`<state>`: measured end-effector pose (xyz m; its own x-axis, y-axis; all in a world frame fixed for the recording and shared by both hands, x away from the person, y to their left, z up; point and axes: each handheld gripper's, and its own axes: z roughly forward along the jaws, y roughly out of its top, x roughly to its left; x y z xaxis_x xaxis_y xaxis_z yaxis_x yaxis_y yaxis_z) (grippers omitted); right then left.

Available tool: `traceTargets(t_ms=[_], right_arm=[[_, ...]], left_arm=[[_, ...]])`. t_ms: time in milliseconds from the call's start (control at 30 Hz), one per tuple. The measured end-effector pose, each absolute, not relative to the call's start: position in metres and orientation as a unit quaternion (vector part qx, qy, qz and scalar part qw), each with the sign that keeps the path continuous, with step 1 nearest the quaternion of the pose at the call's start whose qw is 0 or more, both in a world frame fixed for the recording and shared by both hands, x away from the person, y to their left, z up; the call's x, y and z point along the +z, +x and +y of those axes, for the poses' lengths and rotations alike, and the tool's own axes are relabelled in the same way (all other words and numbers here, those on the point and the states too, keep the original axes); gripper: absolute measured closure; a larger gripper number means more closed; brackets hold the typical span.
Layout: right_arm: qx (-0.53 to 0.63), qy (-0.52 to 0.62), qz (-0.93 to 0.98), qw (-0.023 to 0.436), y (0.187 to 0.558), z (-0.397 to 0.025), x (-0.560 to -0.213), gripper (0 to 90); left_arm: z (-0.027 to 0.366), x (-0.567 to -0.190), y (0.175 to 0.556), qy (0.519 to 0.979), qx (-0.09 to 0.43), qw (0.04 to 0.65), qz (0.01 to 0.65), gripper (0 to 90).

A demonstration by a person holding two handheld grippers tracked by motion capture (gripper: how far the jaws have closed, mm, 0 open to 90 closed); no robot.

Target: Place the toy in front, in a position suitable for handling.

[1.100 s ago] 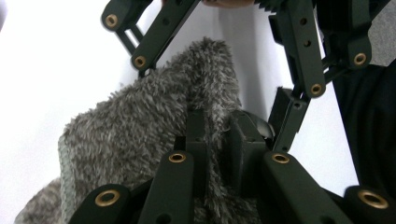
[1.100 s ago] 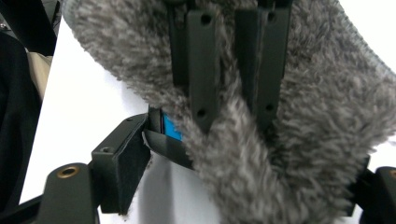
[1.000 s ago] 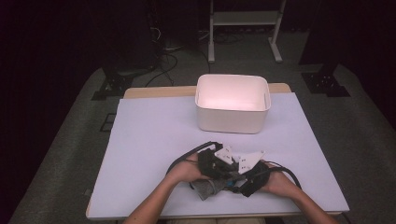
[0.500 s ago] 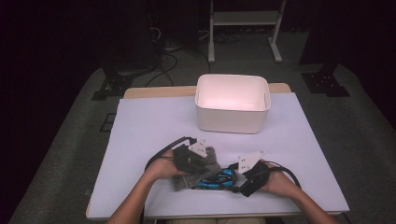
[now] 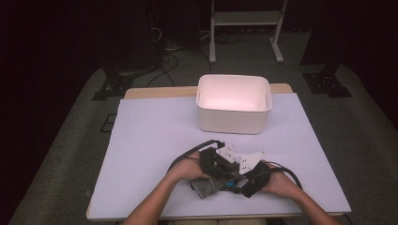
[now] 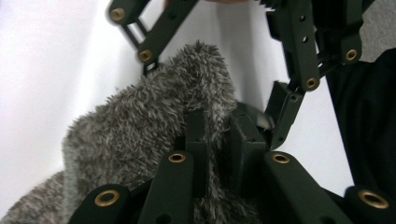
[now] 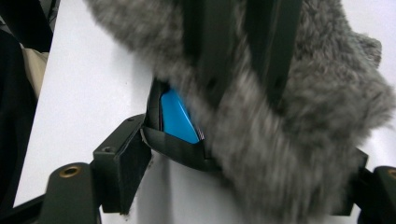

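Bright table, black surroundings on my overhead feed.
The white rectangular plastic bin [image 5: 233, 104] glows at twelve o'clock; the grey fuzzy cloth [image 7: 299, 116] blurs close-up, its edges smeared.

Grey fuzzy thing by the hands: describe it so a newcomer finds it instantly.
Start at the white bin at the far middle of the lavender table mat, then come straight toward the near edge, where both hands meet. The fuzzy grey cloth sits between the left claw and the right claw. It is the sole furry item; everything around it is hard black linkage or white plate.
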<state>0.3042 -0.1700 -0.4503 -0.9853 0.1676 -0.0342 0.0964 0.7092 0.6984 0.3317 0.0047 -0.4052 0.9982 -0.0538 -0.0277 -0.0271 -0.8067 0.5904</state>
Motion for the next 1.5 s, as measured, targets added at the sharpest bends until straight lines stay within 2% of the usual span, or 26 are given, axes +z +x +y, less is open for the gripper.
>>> traceTargets(t_ms=[133,300,600,767,867,1233,1433,1500], right_arm=[[0.373,0.074,0.924,0.049,0.305,-0.17,-0.45,22.9],[0.372,0.069,0.924,0.052,0.305,-0.17,-0.45,22.9],[0.368,0.068,0.926,0.05,0.306,-0.171,-0.449,22.9],[0.366,0.08,0.927,0.029,0.31,-0.172,-0.451,22.5],[0.356,0.096,0.929,0.017,0.313,-0.174,-0.451,17.6],[0.366,0.119,0.923,-0.022,0.325,-0.171,-0.433,19.6],[0.356,0.14,0.922,-0.059,0.337,-0.168,-0.435,21.1],[0.35,0.148,0.923,-0.057,0.34,-0.169,-0.436,22.6]], left_arm=[[0.018,-0.402,0.329,0.95,-0.018,0.311,-0.013,79.8],[0.057,-0.401,0.33,0.947,-0.008,0.321,0.026,79.7],[0.12,-0.408,0.325,0.949,0.002,0.303,0.087,79.7],[0.114,-0.415,0.322,0.946,-0.016,0.314,0.079,79.7],[0.109,-0.418,0.324,0.942,-0.025,0.325,0.078,79.7],[0.102,-0.418,0.323,0.945,-0.018,0.32,0.07,79.7],[0.103,-0.417,0.323,0.943,-0.016,0.326,0.071,79.7],[0.104,-0.416,0.324,0.94,-0.017,0.333,0.075,79.7]])
